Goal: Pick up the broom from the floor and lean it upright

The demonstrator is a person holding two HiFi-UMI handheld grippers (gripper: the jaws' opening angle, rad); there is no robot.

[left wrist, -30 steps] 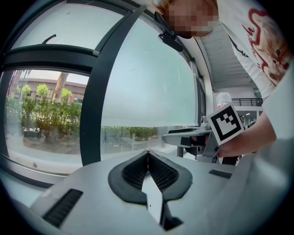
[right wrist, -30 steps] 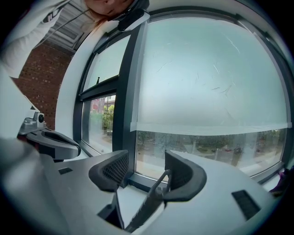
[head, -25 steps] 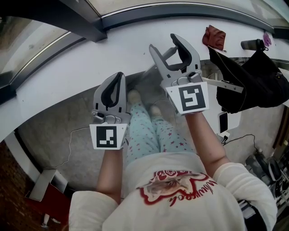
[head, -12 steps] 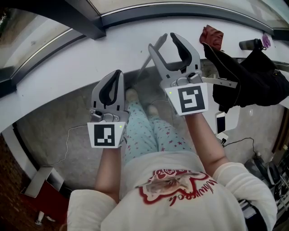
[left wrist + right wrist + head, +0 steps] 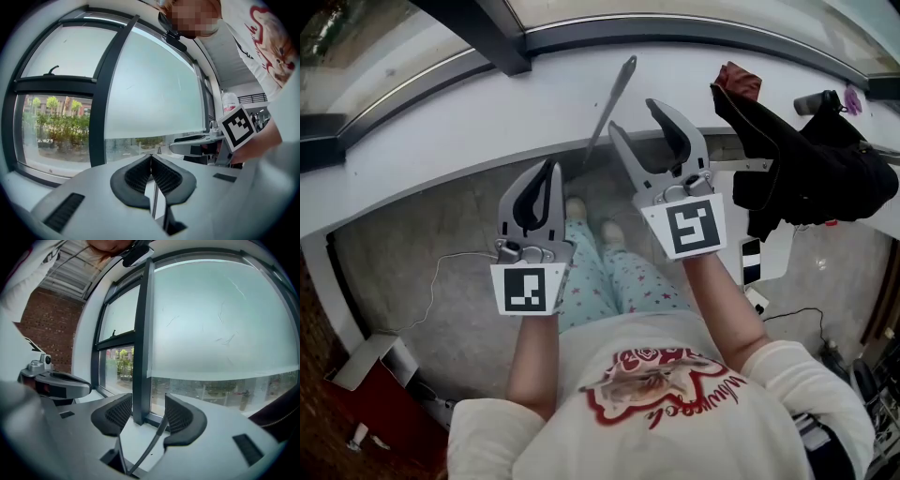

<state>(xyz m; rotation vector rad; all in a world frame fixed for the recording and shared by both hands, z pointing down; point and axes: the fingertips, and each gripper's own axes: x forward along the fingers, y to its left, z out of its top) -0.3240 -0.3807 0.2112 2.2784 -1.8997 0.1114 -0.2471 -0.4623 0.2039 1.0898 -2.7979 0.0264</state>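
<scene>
The broom's grey handle stands tilted against the white window sill in the head view; its head is hidden behind my grippers. My right gripper is open just to the right of the handle, with nothing clamped. In the right gripper view the handle runs up between the spread pads without being held, its tip close to the right pad. My left gripper hangs lower and to the left, shut and empty. Its tips meet in the left gripper view.
A black jacket hangs over a chair on the right, with a red cloth and a dark bottle on the sill. A phone and a cable lie on the floor. A red box sits at lower left.
The broom handle has come out from between the right gripper's jaws and now leans on the sill by itself. Both grippers have drawn back and down from it.
</scene>
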